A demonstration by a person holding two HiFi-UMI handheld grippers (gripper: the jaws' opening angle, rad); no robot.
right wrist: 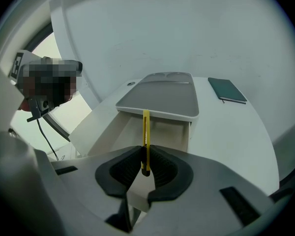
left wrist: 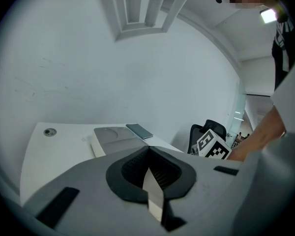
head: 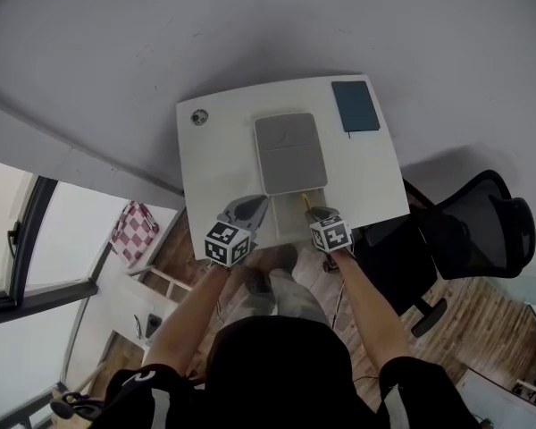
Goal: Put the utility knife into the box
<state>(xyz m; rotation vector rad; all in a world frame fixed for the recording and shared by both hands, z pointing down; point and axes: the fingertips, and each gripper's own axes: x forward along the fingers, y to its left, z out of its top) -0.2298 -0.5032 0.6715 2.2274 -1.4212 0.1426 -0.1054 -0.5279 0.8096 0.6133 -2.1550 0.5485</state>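
The right gripper (right wrist: 145,170) clamps its fingers on the yellow utility knife (right wrist: 146,132) over the open near end of the grey box (right wrist: 160,100). The left gripper (left wrist: 150,176) has its fingers closed together, empty.

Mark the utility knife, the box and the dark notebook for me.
utility knife (right wrist: 146,132): right gripper view, on its yellow body above the jaws.
box (head: 289,150): head view, middle of its grey lid.
notebook (head: 355,105): head view, centre of its dark cover.
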